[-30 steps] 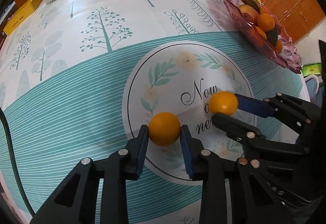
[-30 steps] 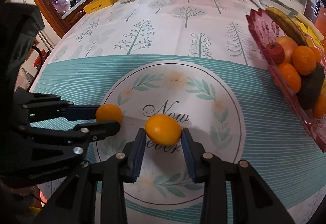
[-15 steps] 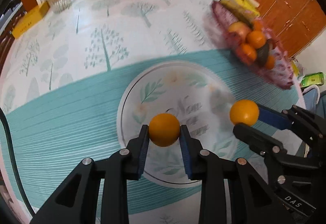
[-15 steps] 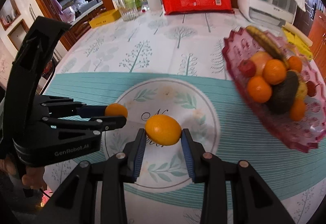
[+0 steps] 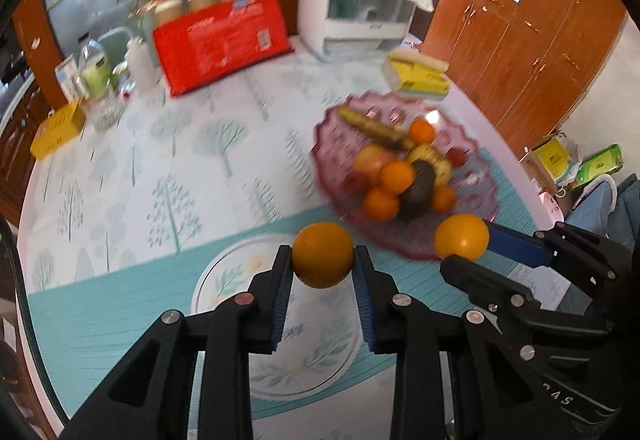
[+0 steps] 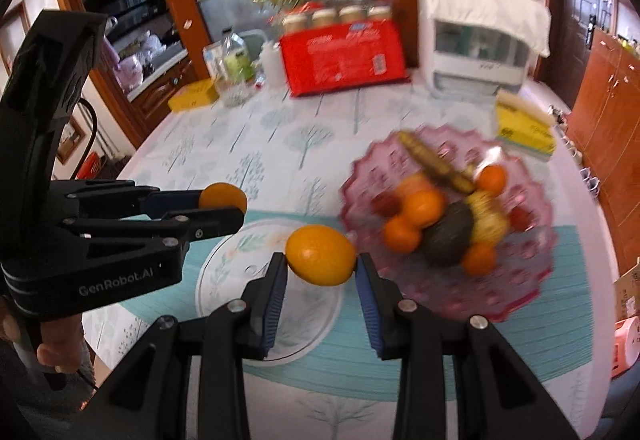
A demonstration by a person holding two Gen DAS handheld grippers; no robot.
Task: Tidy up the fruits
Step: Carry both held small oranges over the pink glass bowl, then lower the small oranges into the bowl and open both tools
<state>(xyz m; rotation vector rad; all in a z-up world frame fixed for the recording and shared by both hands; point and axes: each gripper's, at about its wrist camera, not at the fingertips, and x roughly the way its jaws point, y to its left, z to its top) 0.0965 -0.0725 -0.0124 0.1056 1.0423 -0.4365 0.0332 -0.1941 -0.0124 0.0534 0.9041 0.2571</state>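
Note:
My left gripper (image 5: 322,272) is shut on an orange (image 5: 322,254) and holds it well above the table. My right gripper (image 6: 321,270) is shut on a second orange (image 6: 321,254), also in the air. Each gripper shows in the other's view: the right one with its orange (image 5: 462,237), the left one with its orange (image 6: 222,196). A pink scalloped fruit plate (image 5: 332,156) (image 6: 532,260) lies ahead and to the right, holding several oranges, an avocado, a banana and small red fruits.
The round table has a tree-print cloth with a teal band and a round motif (image 5: 224,280). At the far side stand a red package (image 5: 218,40), a white appliance (image 5: 360,12), bottles, a yellow box (image 5: 56,130) and a tissue pack (image 5: 416,76). Wooden cabinets stand to the right.
Both grippers have risen well above the table with their oranges and tilted up; the fruit plate now sits nearer the middle of both views.

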